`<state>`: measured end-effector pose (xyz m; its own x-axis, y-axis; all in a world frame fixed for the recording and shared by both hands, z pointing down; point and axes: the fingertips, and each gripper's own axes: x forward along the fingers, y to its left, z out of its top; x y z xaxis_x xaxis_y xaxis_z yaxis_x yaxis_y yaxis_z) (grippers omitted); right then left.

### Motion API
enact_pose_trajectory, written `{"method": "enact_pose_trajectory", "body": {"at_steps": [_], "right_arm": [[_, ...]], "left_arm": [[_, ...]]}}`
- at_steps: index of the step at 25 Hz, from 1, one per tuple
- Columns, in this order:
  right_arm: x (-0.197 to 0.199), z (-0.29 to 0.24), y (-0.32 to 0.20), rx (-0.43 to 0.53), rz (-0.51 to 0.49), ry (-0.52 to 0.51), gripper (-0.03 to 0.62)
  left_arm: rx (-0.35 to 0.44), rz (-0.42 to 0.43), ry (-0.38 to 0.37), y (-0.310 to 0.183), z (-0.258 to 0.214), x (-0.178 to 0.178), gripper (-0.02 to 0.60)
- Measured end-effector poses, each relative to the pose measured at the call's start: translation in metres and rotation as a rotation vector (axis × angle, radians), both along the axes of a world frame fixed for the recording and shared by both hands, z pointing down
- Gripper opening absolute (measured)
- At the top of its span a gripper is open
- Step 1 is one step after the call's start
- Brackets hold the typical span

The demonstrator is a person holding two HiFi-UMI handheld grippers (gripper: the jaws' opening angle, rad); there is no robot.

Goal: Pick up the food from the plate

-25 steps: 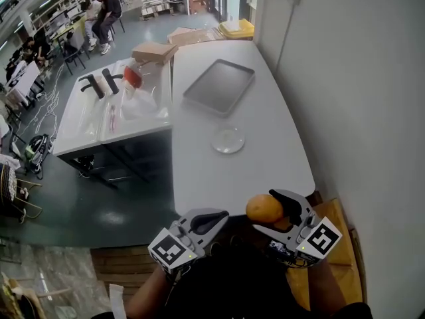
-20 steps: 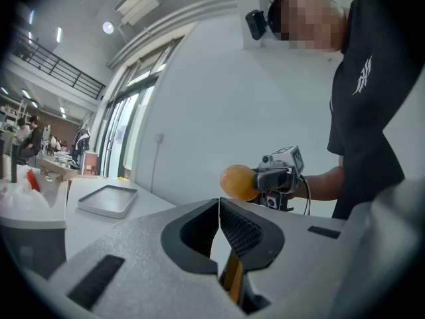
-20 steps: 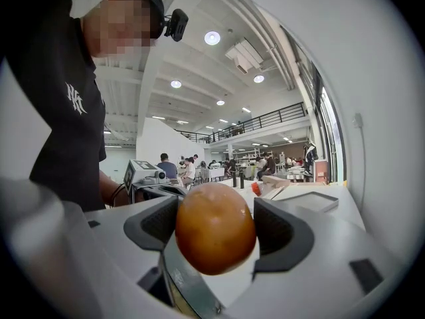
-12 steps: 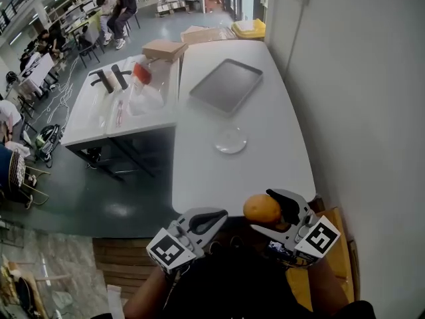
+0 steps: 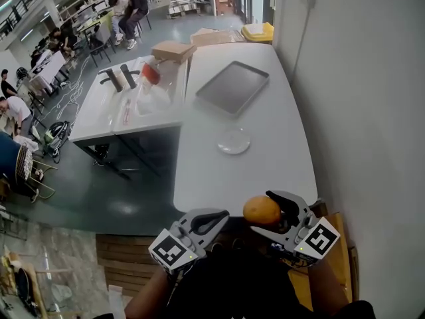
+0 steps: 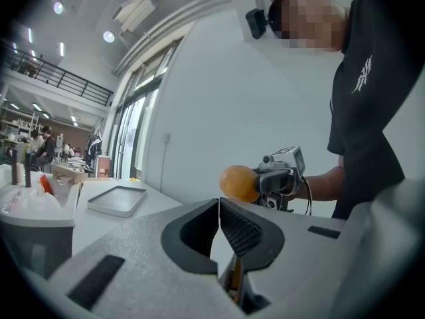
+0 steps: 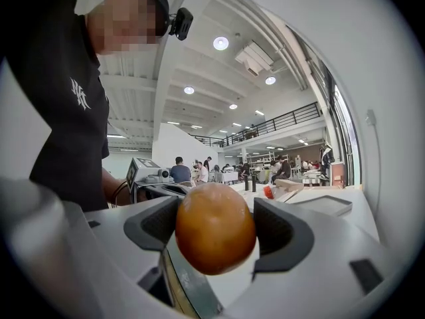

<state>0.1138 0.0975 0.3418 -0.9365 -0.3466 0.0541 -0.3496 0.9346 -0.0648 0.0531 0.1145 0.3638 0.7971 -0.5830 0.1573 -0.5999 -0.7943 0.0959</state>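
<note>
Grippers: 2. The right gripper (image 5: pixel 272 215) is clamped on the 1 round orange food (image 5: pixel 261 210), held in the air at the near edge of the table (image 5: pixel 219 178), well apart from the 1 clear plate (image 5: pixel 222 145). The left gripper (image 5: pixel 207 219) has its jaws pressed together with nothing between them. 1 grey tray (image 5: pixel 199 92) lies beyond the plate.

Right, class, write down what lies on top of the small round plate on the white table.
Nothing shows on the plate; it sits bare on the table. The orange is off it, gripped in the right claw. No part of the plate is covered.
</note>
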Motion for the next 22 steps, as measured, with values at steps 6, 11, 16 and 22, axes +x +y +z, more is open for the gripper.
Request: {"method": "enact_pose_trajectory", "body": {"at_steps": [6,11,16,22], "right_arm": [[0.008,0.005,-0.007,-0.011,0.01,-0.024,0.351],[0.011,0.003,-0.015,-0.018,0.006,-0.049,0.351],[0.003,0.007,-0.019,-0.022,-0.015,-0.061,0.351],[-0.002,0.011,-0.03,-0.027,-0.038,-0.068,0.351]], "left_arm": [[0.007,-0.022,-0.008,-0.001,0.002,0.002,0.009],[0.0,-0.048,-0.018,-0.006,0.002,0.001,0.009],[0.009,-0.071,-0.027,-0.007,0.001,-0.005,0.009],[0.001,-0.091,-0.035,-0.014,0.007,-0.009,0.009]]}}
